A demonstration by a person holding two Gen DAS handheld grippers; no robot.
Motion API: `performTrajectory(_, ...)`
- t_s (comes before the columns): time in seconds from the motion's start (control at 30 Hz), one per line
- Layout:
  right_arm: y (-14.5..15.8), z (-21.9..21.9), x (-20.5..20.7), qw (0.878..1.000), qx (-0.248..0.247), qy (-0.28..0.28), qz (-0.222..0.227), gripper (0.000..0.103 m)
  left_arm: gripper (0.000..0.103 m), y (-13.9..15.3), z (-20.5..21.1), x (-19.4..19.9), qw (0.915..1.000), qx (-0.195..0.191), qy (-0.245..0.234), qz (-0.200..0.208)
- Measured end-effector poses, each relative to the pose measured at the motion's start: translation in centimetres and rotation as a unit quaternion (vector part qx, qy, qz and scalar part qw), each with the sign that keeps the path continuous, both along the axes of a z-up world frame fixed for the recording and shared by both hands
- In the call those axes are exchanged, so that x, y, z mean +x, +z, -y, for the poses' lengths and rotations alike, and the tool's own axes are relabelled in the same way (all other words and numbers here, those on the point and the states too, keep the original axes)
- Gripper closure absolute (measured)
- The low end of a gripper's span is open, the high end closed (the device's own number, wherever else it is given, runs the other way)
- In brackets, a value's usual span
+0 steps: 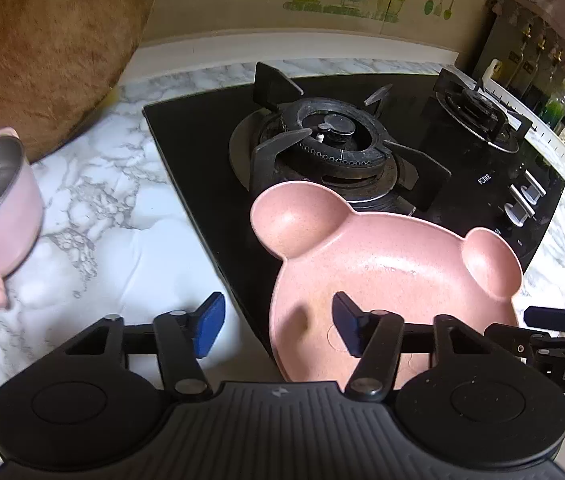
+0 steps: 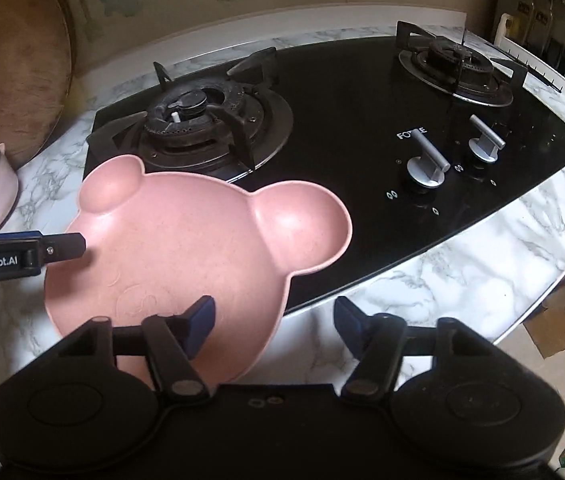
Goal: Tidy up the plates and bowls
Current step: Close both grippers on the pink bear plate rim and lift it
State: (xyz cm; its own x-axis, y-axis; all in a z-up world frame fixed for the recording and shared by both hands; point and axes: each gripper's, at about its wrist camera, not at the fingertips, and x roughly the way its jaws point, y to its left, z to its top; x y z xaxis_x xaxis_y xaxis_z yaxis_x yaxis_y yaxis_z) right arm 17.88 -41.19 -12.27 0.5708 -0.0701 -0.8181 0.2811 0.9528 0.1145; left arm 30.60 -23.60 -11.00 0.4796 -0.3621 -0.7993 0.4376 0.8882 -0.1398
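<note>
Where stove meets counter, pink bear-shaped plate

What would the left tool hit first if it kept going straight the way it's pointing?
Probably the pink bear-shaped plate: the left tool straddles its left rim, one finger over the plate, the other over the marble counter. Depth is unclear.

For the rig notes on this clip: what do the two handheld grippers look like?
Both match: the left gripper and right gripper are matte black, with a ribbed centre plate, two round housings, hinged link arms with silver pivot pins, and blue finger pads. White "GenRobot.AI" lettering runs along the left gripper's side. No cables or sleeves show.
</note>
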Motion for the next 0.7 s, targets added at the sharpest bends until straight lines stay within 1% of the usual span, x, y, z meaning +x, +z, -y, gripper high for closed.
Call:
performTrajectory(0.03,-0.1,0.0,0.1,1.0,-0.001,0.0,-0.002,0.049,0.052,-0.2,0.0,0.2,1.0,-0.003,0.001,-0.005)
performTrajectory(0.07,-0.2,0.1,0.2,1.0,0.002,0.0,-0.003,0.05,0.062,-0.3,0.0,0.3,0.9999,-0.004,0.0,-0.011)
performTrajectory(0.1,-0.2,0.2,0.2,1.0,0.006,0.001,-0.004,0.053,0.068,-0.5,0.0,0.4,0.9999,-0.004,0.0,-0.016)
performTrajectory(0.17,-0.3,0.4,0.4,1.0,0.011,-0.002,-0.006,0.055,0.07,-0.6,0.2,0.4,0.9999,0.0,-0.001,-0.014)
performTrajectory(0.2,-0.4,0.6,0.5,1.0,0.013,-0.003,-0.006,0.059,0.074,-0.7,0.2,0.3,0.9999,0.002,-0.002,-0.012)
performTrajectory(0.23,-0.5,0.6,0.5,1.0,0.014,-0.003,-0.007,0.068,0.078,-0.7,0.2,0.3,0.9999,0.001,-0.003,-0.013)
performTrajectory(0.27,-0.5,0.6,0.6,1.0,0.016,-0.002,-0.008,0.072,0.085,-0.7,0.2,0.3,0.9999,0.0,-0.003,-0.015)
performTrajectory(0.3,-0.5,0.6,0.6,1.0,0.017,-0.002,-0.008,0.077,0.088,-0.8,0.1,0.3,0.9998,-0.002,-0.002,-0.017)
performTrajectory(0.37,-0.6,0.5,0.8,1.0,0.016,0.002,-0.009,0.082,0.09,-0.9,0.1,0.2,0.9998,0.0,-0.002,-0.021)
performTrajectory(0.4,-0.7,0.4,0.7,1.0,0.017,0.004,-0.01,0.087,0.09,-0.9,0.1,0.1,0.9998,0.001,-0.001,-0.019)
performTrajectory(0.53,-0.7,0.1,0.6,1.0,0.014,0.007,-0.007,0.088,0.091,-0.9,-0.4,-0.4,0.9998,0.001,0.004,-0.019)
performTrajectory(0.6,-0.6,0.0,0.4,1.0,0.024,0.008,-0.005,0.089,0.091,-0.7,-1.0,-0.8,0.9997,-0.003,0.01,-0.021)
performTrajectory(0.7,-0.3,-0.4,0.0,1.0,0.025,0.018,0.0,0.089,0.091,-0.3,-1.9,-1.6,0.9997,-0.002,0.018,-0.018)
